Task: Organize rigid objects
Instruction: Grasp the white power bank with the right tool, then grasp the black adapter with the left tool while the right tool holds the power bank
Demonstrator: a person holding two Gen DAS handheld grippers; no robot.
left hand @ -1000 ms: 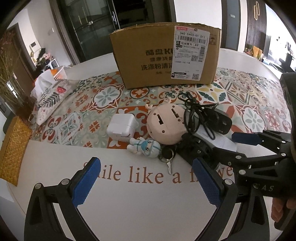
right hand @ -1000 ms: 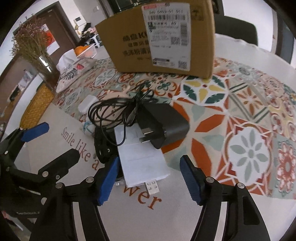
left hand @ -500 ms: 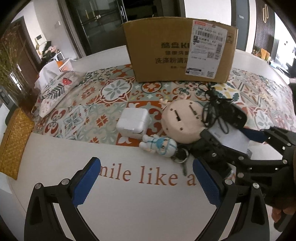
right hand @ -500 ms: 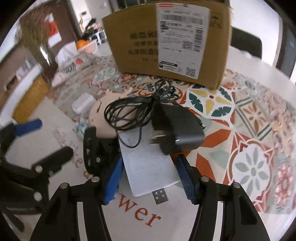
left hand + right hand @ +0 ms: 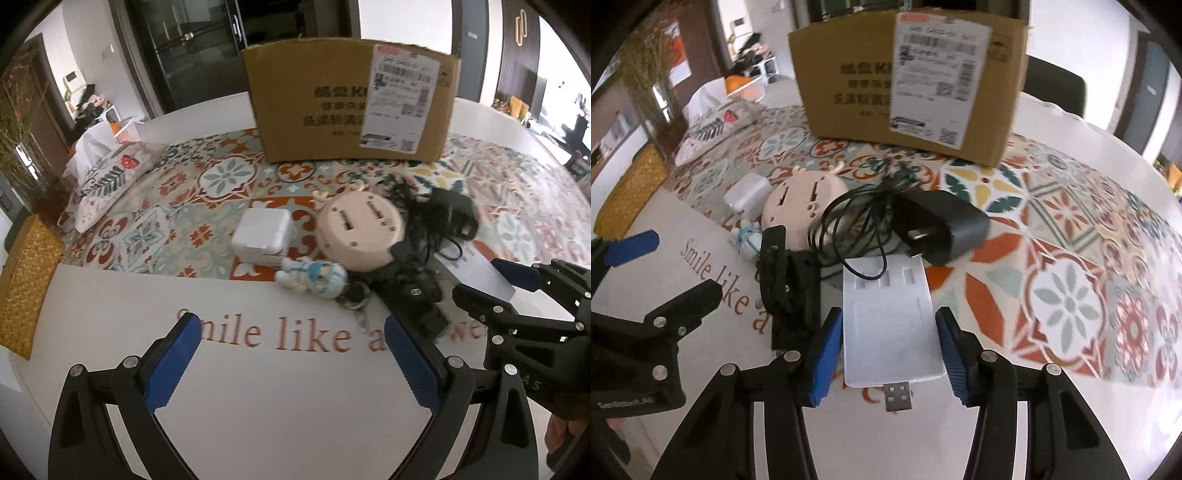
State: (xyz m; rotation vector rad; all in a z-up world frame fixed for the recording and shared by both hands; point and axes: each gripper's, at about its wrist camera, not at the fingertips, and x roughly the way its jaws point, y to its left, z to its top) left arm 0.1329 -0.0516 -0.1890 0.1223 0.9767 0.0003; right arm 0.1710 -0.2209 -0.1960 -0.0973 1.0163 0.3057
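Note:
A pile of small objects lies before a cardboard box (image 5: 351, 107). It holds a white charger cube (image 5: 262, 236), a pink round toy (image 5: 360, 236), a small figurine keychain (image 5: 314, 275), a black adapter with cable (image 5: 942, 229), a black bracket (image 5: 790, 284) and a white flat USB device (image 5: 890, 321). My right gripper (image 5: 888, 354) straddles the white USB device, its blue pads close on both sides; contact is unclear. My left gripper (image 5: 291, 358) is open and empty over the white table, short of the pile.
The box also shows in the right wrist view (image 5: 908, 81). A patterned runner (image 5: 177, 206) crosses the table. A floral pouch (image 5: 107, 177) and a woven yellow mat (image 5: 26, 288) lie at the left. The right gripper's body (image 5: 517, 325) sits right of the left gripper.
My right gripper has moved forward over the white USB device and its fingers have narrowed around it. My left gripper has shifted left, so the pile and box now sit further right in its view.

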